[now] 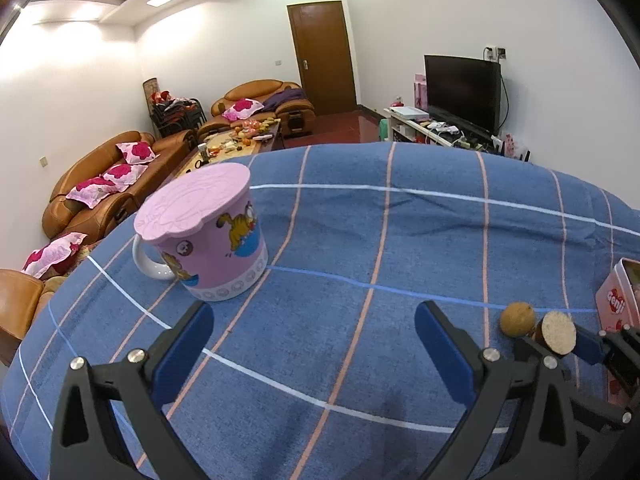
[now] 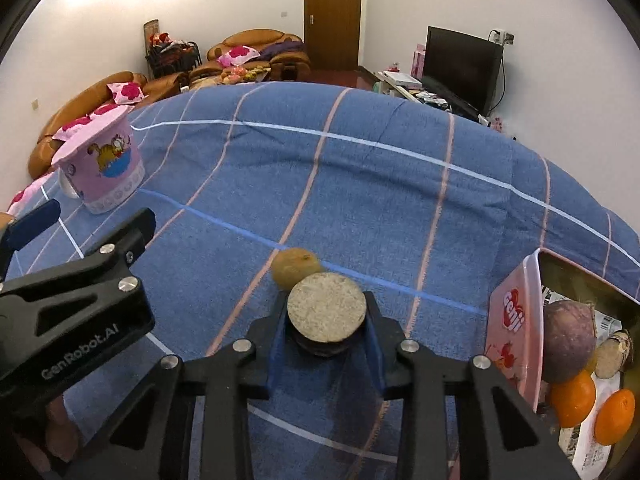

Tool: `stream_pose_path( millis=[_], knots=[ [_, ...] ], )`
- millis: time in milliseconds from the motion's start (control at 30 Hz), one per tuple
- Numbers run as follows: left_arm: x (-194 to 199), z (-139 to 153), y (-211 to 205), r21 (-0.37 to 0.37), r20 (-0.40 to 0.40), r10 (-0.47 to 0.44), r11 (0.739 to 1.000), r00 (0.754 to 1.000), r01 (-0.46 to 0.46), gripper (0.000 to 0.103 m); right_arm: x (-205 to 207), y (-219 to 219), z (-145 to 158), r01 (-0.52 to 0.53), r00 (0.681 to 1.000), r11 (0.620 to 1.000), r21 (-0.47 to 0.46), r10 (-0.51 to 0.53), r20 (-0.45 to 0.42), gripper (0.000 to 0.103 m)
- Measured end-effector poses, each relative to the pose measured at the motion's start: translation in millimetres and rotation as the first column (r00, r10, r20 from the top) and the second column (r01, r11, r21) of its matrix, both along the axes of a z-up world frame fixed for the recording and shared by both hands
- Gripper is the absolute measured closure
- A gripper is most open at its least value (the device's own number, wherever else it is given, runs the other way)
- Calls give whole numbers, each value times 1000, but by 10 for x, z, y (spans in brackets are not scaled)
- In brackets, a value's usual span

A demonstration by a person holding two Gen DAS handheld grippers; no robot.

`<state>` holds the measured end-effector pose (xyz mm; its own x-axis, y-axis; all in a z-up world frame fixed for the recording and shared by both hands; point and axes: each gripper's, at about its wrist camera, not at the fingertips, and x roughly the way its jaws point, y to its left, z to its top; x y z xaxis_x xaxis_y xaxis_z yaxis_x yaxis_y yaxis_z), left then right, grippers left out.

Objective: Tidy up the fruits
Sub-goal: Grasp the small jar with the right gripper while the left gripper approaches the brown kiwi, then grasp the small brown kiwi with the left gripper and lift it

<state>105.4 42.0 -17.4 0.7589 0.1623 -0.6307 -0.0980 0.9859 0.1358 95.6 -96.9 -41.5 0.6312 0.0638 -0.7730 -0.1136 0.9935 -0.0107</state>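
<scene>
Right wrist view: right tongs pinching 1 cut fruit piece; 1 brown fruit beside; 2 oranges in tin. Left tongs spread.

- Our left tool hangs with its jaws spread wide and nothing between them, angled down.
- Our right tool tilts steeply down, its jaws clamped on a cut fruit piece.
</scene>
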Motion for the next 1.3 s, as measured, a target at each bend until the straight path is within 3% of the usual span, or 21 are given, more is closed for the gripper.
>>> stream_pose_path(
  millis=[100, 200, 300, 367, 667, 833, 900, 1000, 1133, 1233, 1300],
  knots=[
    [10, 0, 4, -2, -3, -5, 1000, 1000, 5, 0, -73, -32, 38, 1, 1000, 1000, 24, -1, 23, 67],
    [28, 1, 4, -9, -8, -9, 1000, 1000, 9, 0, -276, -73, 203, 39, 988, 999, 24, -43, 148, 67],
    [41, -3, 22, -34, -12, -20, 999, 1000, 20, 0, -542, -187, 379, 103, 948, 993, 57, -116, 298, 67],
    [39, -5, 27, -54, -15, -36, 998, 999, 35, 0, -664, -280, 444, 135, 924, 987, 91, -158, 348, 67],
    [1, -4, -236, -127, -14, -177, 977, 984, 174, 2, -797, -526, 506, 201, 891, 963, 182, -257, 375, 67],
    [84, -30, -609, -93, -56, -282, 957, 958, 276, 11, -798, -530, 492, 211, 878, 956, 204, -277, 391, 67],
    [165, -85, -757, -64, -92, -295, 955, 951, 290, 19, -802, -544, 498, 212, 877, 954, 211, -281, 390, 67],
    [222, -84, -871, -87, -100, -323, 945, 941, 315, 27, -797, -543, 497, 204, 880, 955, 215, -275, 387, 67],
    [275, -140, -983, -124, -146, -382, 922, 913, 366, 27, -793, -517, 499, 203, 879, 956, 211, -273, 390, 67],
    [367, -220, -992, -168, -206, -401, 913, 893, 371, 42, -767, -545, 495, 208, 883, 953, 221, -279, 376, 67],
    [360, -196, -972, -194, -190, -413, 905, 891, 378, 56, -758, -556, 500, 215, 880, 951, 222, -287, 378, 67]
  ],
)
